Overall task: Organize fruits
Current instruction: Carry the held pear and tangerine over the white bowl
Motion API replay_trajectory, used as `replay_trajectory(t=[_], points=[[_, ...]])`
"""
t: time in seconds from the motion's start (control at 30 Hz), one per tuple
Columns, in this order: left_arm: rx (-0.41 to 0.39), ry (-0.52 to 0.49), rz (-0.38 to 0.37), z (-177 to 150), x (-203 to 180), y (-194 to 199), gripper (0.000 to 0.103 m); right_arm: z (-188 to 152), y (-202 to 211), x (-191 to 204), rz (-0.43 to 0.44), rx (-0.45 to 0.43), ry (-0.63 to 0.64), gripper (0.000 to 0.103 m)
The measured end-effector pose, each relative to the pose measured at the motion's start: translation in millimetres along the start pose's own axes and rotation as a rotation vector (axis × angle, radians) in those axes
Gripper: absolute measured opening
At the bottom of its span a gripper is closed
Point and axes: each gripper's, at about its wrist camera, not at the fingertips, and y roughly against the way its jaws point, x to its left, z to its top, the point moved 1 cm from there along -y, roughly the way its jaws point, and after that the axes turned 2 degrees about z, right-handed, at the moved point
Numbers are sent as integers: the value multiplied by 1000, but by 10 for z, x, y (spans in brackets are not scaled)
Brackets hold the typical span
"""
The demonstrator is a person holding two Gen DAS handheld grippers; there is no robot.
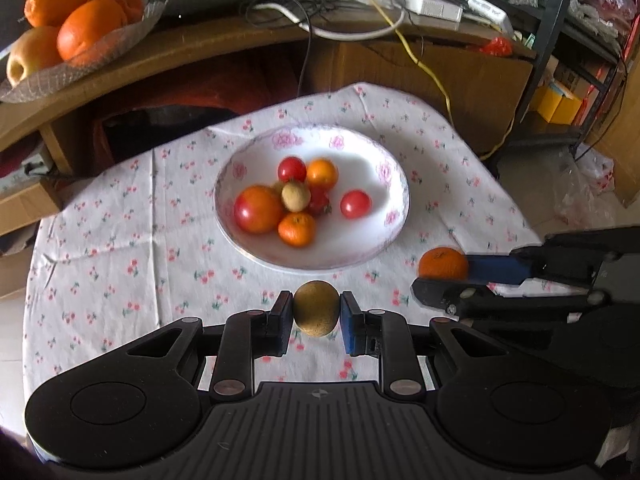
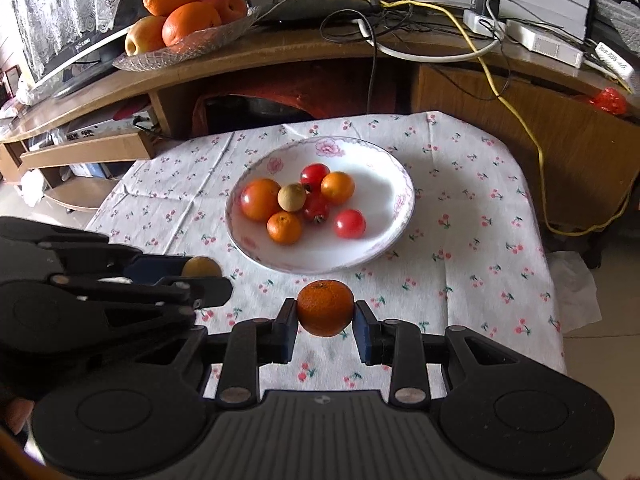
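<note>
a: left tool (image 1: 316,314) pinches a small brown longan (image 1: 316,308) across its middle, above the tabletop at the plate's (image 1: 240,240) 6 o'clock.

b: right tool (image 2: 325,316) clamps a mandarin (image 2: 325,307) likewise. both look light; the mandarin soft-skinned, so gentle pressure.

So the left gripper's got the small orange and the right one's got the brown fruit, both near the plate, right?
Swapped. The left wrist view shows the left gripper shut on the brown fruit; the right gripper has the small orange. Both are near the plate.
</note>
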Motion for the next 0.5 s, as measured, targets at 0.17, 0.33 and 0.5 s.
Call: replay_trajectory(t=[0.17, 0.33, 0.5], points=[[-11, 9, 3, 150, 36, -57, 30, 136, -54, -38, -16, -17, -9, 33], [-21, 16, 7, 318, 73, -141, 30, 301, -137, -117, -26, -29, -22, 33], [-17, 24, 12, 467, 111, -284, 30, 442, -281, -201, -32, -26, -33, 33]])
